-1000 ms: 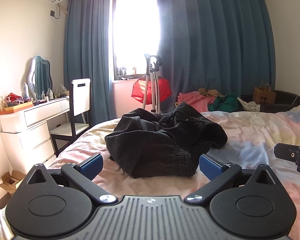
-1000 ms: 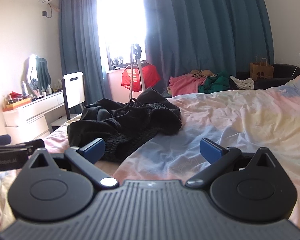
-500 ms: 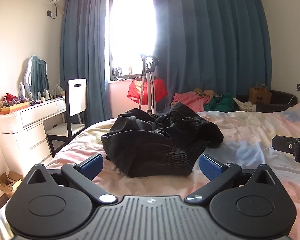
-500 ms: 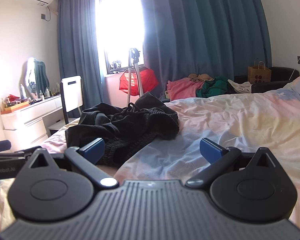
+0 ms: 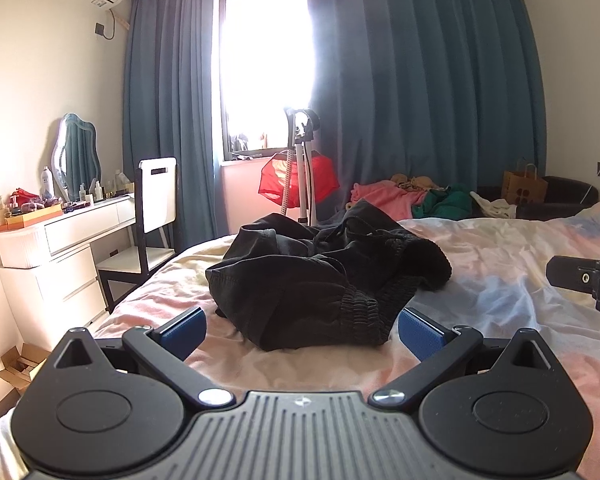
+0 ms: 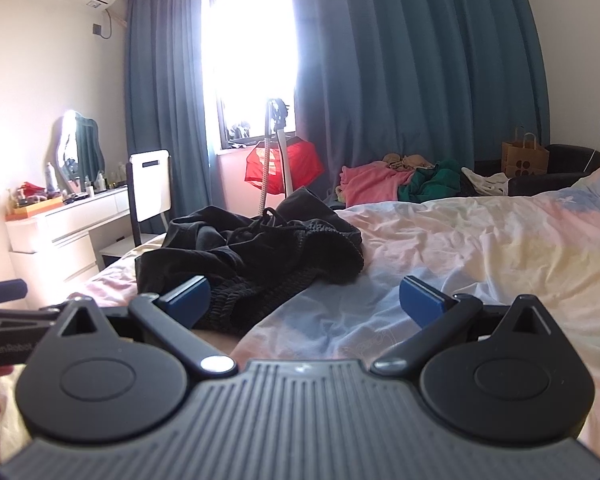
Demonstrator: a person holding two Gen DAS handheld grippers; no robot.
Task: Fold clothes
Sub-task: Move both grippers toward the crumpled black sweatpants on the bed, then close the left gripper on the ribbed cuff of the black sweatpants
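Pastel bedding covers the bed [image 5: 500, 264], a broad flat place for folding. Black garment [image 5: 324, 280] lies crumpled near its foot (elastic waistband facing the cameras). Left gripper [image 5: 302, 326] and right gripper [image 6: 304, 296] hover low before it, both spread wide, holding nothing.

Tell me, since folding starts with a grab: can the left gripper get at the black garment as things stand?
Probably yes. The left gripper is open, and the crumpled black garment lies straight ahead on the bed with nothing between.
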